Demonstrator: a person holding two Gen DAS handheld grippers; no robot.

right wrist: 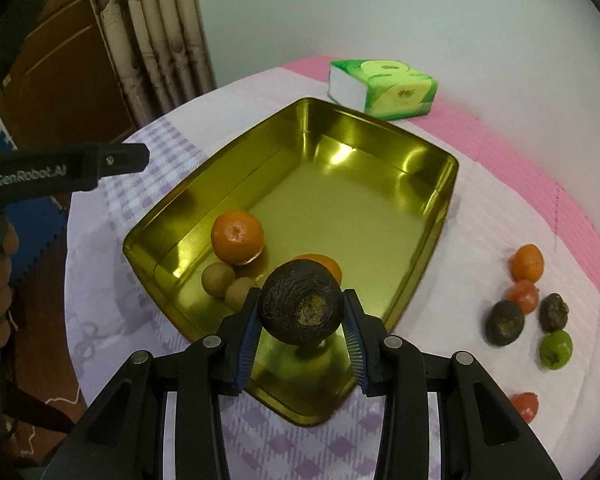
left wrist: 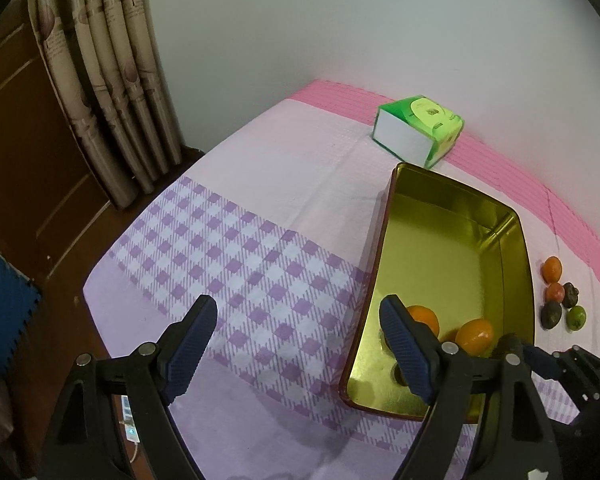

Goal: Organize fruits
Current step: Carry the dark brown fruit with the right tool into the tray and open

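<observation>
A gold metal tin (right wrist: 428,184) (left wrist: 452,256) stands on the cloth-covered table. In it lie an orange (right wrist: 238,237), a second orange (right wrist: 328,266) partly hidden, and two small tan fruits (right wrist: 218,279). My right gripper (right wrist: 302,322) is shut on a dark wrinkled fruit (right wrist: 301,307) and holds it over the tin's near end. My left gripper (left wrist: 300,340) is open and empty above the checked cloth, left of the tin, its right finger (left wrist: 404,344) over the tin's near corner. Two oranges (left wrist: 424,320) show in the left wrist view.
Loose fruits lie right of the tin: an orange (right wrist: 527,263), a red one (right wrist: 523,296), two dark ones (right wrist: 505,323), a green one (right wrist: 556,349), another red one (right wrist: 525,406). A green tissue pack (right wrist: 382,88) sits behind the tin by the wall. The table's edge and curtain (left wrist: 112,92) are left.
</observation>
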